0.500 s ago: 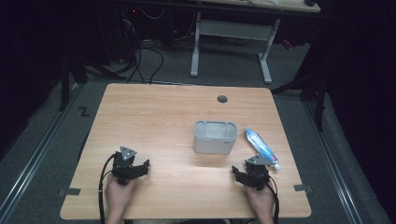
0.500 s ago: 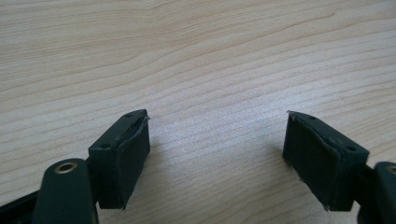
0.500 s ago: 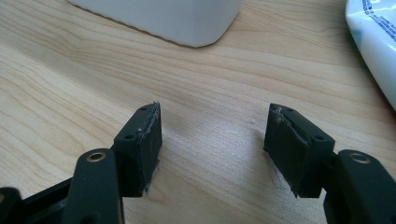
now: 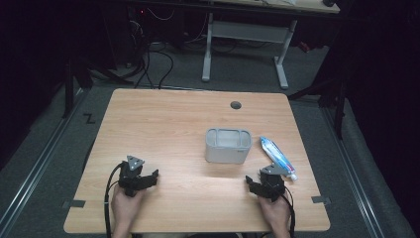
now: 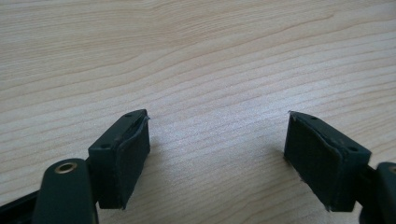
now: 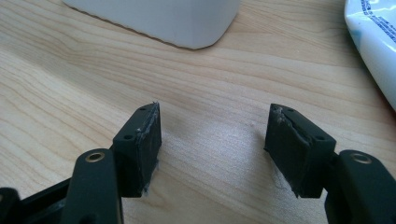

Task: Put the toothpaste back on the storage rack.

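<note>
Toothpaste tube (image 4: 278, 157) lies by the table's (image 4: 163, 124) right edge, beside the grey holder (image 4: 228, 145), and with both the right gripper (image 4: 259, 181) and left gripper (image 4: 146, 177) spread empty, a careless reach might nudge it overboard.

The table (image 4: 168, 124) is a pale wood-grain top with rounded corners and a round cable hole (image 4: 236, 105) near its far edge. Right of its middle stands a grey container (image 4: 228, 145), open at the top, with a divider inside. Just beside it on the right, apart from it, lies a white and blue tube (image 4: 277, 157), flat and slanted on the wood. Both tools rest on the near part of the table, the left tool (image 4: 140, 179) well apart from the container, the right tool (image 4: 264, 184) near the tube's near end.
</note>
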Tool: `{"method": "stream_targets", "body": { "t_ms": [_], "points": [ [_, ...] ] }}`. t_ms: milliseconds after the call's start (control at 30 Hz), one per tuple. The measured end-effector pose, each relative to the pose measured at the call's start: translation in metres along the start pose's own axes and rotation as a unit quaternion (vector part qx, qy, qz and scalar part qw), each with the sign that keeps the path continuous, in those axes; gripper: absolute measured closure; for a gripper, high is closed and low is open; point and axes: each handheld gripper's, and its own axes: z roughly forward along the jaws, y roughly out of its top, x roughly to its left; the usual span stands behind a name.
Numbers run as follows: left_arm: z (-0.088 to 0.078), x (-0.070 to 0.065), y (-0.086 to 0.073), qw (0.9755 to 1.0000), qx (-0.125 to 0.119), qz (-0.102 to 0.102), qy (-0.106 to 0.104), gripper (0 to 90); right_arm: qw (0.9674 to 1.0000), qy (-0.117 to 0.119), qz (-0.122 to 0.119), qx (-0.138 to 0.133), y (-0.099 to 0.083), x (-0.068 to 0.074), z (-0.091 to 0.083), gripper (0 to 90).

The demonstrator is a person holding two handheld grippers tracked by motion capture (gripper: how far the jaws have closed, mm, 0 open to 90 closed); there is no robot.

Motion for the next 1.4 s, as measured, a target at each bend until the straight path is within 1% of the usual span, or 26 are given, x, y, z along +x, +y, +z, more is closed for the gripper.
{"method": "stream_targets", "body": {
  "t_ms": [233, 300, 433, 567, 700, 833, 900, 1067, 1133, 1200, 1267, 1300, 1333, 1400],
  "points": [
    [0.000, 0.000, 0.000, 1.0000, 0.000, 0.000, 0.000, 22.9, 1.0000, -0.002, 0.002, 0.001, 0.000, 0.000, 0.000, 35.4],
    [0.000, 0.000, 0.000, 1.0000, 0.000, 0.000, 0.000, 22.8, 1.0000, -0.005, 0.008, 0.002, 0.000, 0.000, 0.000, 34.7],
    [0.000, 0.001, 0.000, 1.0000, 0.000, -0.002, -0.002, 22.8, 1.0000, -0.006, 0.008, 0.002, 0.000, 0.000, 0.000, 34.9],
    [0.000, 0.001, 0.000, 1.0000, 0.000, -0.002, -0.002, 22.9, 0.9999, -0.006, 0.009, 0.000, 0.000, -0.002, -0.001, 39.4],
    [0.000, 0.001, 0.000, 1.0000, 0.000, -0.002, -0.003, 22.8, 0.9999, -0.009, 0.013, 0.005, 0.000, -0.003, -0.003, 42.9],
    [0.000, 0.000, 0.000, 1.0000, 0.000, -0.001, -0.002, 22.6, 0.9997, -0.004, 0.022, 0.006, 0.000, -0.005, -0.004, 44.0],
    [0.000, 0.000, 0.000, 1.0000, 0.000, -0.001, -0.002, 22.6, 0.9995, 0.001, 0.031, 0.007, -0.001, -0.006, -0.006, 44.3],
    [0.000, 0.000, 0.000, 1.0000, 0.000, -0.001, -0.001, 22.7, 0.9994, 0.006, 0.034, 0.002, -0.002, -0.009, -0.010, 44.2],
    [0.000, 0.000, 0.000, 1.0000, 0.000, 0.000, -0.001, 22.6, 0.9990, 0.014, 0.043, 0.004, -0.002, -0.010, -0.012, 44.7],
    [0.000, 0.000, 0.000, 1.0000, 0.000, 0.000, -0.001, 22.6, 0.9991, 0.012, 0.040, 0.003, -0.002, -0.010, -0.013, 45.0],
    [0.000, 0.000, 0.000, 1.0000, 0.000, 0.000, -0.001, 22.6, 0.9988, 0.014, 0.047, 0.000, -0.003, -0.012, -0.015, 45.2],
    [0.000, 0.000, 0.000, 1.0000, 0.000, 0.000, -0.001, 22.6, 0.9989, 0.014, 0.044, -0.002, -0.003, -0.013, -0.016, 45.3],
    [0.000, 0.000, 0.000, 1.0000, 0.000, 0.000, -0.001, 22.6, 0.9987, 0.014, 0.049, -0.001, -0.004, -0.014, -0.018, 45.5],
    [0.000, 0.000, 0.000, 1.0000, 0.001, 0.001, -0.001, 22.6, 0.9986, 0.015, 0.051, -0.003, -0.006, -0.016, -0.021, 45.4]
  ]
}}
